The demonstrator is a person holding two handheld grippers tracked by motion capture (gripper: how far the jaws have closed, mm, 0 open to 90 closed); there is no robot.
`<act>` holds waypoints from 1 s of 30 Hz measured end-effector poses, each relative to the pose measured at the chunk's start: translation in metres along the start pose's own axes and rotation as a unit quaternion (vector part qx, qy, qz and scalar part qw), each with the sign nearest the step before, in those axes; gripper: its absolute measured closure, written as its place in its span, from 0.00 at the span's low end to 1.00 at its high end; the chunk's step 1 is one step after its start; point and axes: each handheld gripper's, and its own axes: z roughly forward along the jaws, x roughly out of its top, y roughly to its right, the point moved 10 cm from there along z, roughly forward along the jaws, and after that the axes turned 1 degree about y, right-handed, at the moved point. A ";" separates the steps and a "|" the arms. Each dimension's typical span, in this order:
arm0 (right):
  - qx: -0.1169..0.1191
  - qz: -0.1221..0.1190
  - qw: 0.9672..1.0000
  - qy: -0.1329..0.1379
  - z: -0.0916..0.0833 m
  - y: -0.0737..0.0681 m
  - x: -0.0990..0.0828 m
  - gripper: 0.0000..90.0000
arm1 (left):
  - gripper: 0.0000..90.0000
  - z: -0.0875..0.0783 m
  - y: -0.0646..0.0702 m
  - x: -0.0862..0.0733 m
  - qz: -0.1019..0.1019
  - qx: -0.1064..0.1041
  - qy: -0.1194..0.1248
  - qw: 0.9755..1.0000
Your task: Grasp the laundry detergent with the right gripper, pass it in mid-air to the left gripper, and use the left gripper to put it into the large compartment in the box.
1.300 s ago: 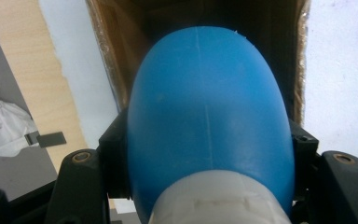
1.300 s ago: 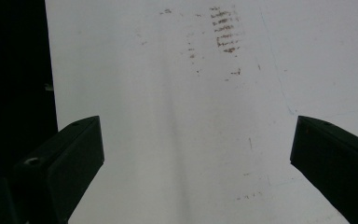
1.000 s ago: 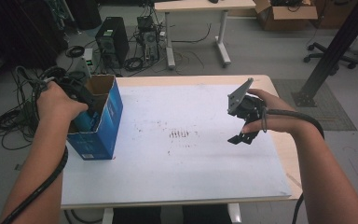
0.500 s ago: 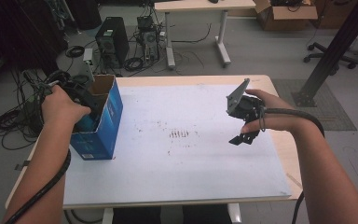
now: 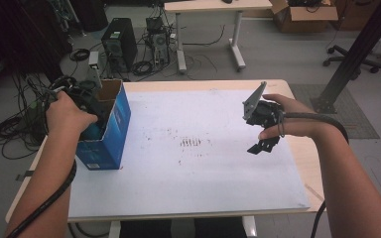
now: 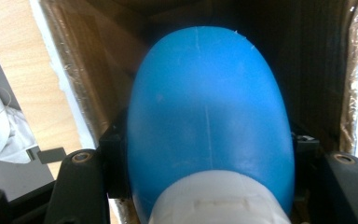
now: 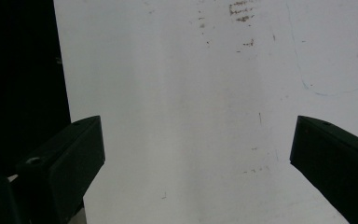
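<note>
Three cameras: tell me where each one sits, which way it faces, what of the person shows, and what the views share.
High view: above the person's side, looking forward and down on the table; both forearms, left tool in the blue box, right tool.
Left gripper view: on the left tool, looking into the box; jaws grip a blue object.
Right gripper view: on the right tool, facing the white tabletop; jaws open.
Shared: the box; the stained white top.

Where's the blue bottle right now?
In the left gripper view the blue bottle sits clamped between the left tongs, inside the open cardboard box at the table's left edge in the high view.
</note>
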 end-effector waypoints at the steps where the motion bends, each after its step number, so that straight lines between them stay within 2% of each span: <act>1: 0.000 0.001 1.000 0.000 0.000 0.000 0.000 0.03 | 0.42 0.001 0.001 0.000 0.001 -0.002 0.000 1.000; 7: -0.001 0.001 1.000 0.002 0.002 0.000 0.000 0.03 | 0.42 0.007 0.003 0.000 0.002 -0.003 -0.006 1.000; 17: -0.003 0.002 1.000 0.002 0.001 0.000 0.000 0.03 | 0.42 0.014 0.001 -0.001 0.001 -0.004 -0.002 1.000; 30: -0.004 0.001 1.000 0.003 0.002 -0.001 0.001 0.03 | 0.42 0.016 0.000 -0.001 0.000 -0.006 0.001 1.000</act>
